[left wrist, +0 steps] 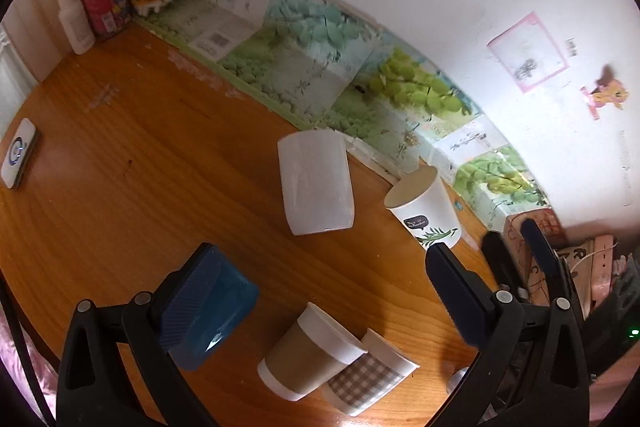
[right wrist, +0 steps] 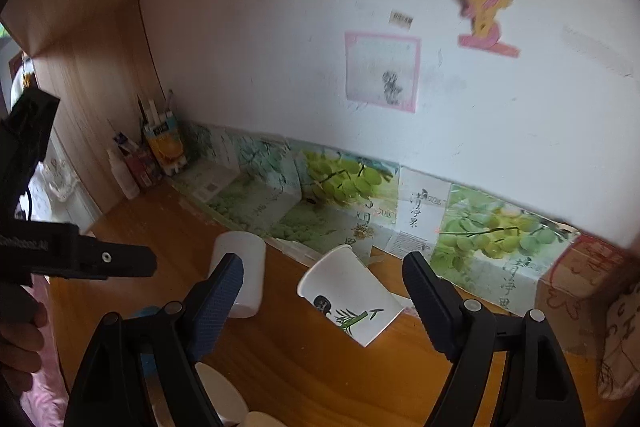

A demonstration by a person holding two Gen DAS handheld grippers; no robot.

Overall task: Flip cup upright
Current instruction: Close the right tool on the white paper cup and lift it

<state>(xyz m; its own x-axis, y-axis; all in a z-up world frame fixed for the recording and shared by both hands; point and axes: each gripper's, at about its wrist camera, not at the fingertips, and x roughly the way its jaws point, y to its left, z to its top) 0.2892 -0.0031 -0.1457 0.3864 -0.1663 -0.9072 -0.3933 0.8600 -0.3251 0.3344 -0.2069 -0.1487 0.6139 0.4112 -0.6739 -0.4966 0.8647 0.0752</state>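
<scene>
**Paper cup stands open-mouthed between spread jaws**

A white paper cup (right wrist: 350,293) printed with a green sprig is seen on the wooden surface (left wrist: 140,155), mouth up and close to the papered back edge. In the right wrist view it is framed between the jaws of the right gripper (right wrist: 324,291), which are spread wide; neither pad is seen touching it, and the cup appears tilted, though the fisheye may account for that. In the left wrist view the same cup (left wrist: 424,207) is found just beyond the right-hand pad of the left gripper (left wrist: 320,291), outside the gap.

The left gripper's jaws are likewise spread, with nothing pinched. A blue cup (left wrist: 212,319) is shown lying on its side just beside the left-hand pad; whether they touch cannot be told. Nearer the camera, a brown-sleeved cup (left wrist: 308,351) and a checked cup (left wrist: 368,375) are seen lying on their sides, touching. A frosted tumbler (left wrist: 316,183) is set mouth down ahead of the jaws, left of the paper cup.
</scene>
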